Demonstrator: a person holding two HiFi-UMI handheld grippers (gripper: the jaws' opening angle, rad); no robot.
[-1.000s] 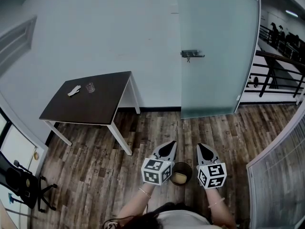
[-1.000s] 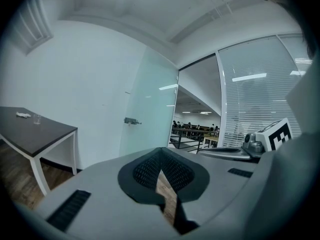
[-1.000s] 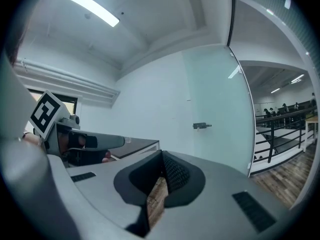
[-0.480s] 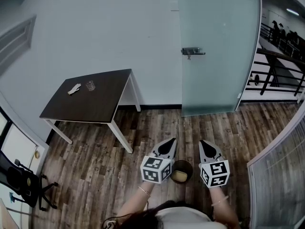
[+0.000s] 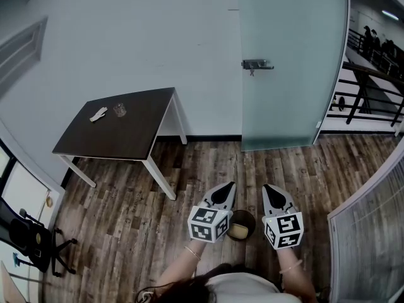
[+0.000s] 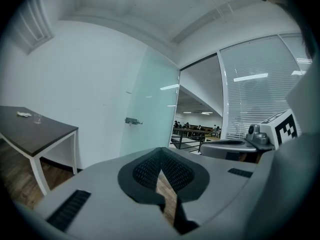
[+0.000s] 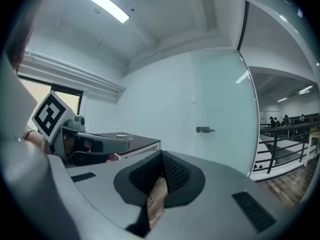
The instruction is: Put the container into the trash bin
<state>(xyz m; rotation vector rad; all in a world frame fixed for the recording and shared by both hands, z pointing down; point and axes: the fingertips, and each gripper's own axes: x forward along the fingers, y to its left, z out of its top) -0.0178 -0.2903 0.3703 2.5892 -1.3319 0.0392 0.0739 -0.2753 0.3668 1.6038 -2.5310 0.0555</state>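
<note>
A small clear glass container (image 5: 119, 110) stands on the dark table (image 5: 120, 137) at the far left, next to a white object (image 5: 98, 115). The container shows again in the left gripper view (image 6: 37, 118). A round dark trash bin (image 5: 243, 216) with something pale inside sits on the wood floor right in front of the person, between the two grippers. My left gripper (image 5: 224, 191) (image 6: 160, 156) and right gripper (image 5: 271, 193) (image 7: 162, 159) point level toward the wall, far from the table. Both are shut with nothing between the jaws.
A frosted glass door (image 5: 284, 62) with a metal handle (image 5: 255, 65) is straight ahead. A slatted blind wall (image 5: 372, 238) curves along the right. A black chair base (image 5: 31, 242) stands at the lower left. White table legs (image 5: 161, 182) reach onto the floor.
The head view has shifted very slightly. Both grippers stay where they were, beside the bin, and stay shut.
</note>
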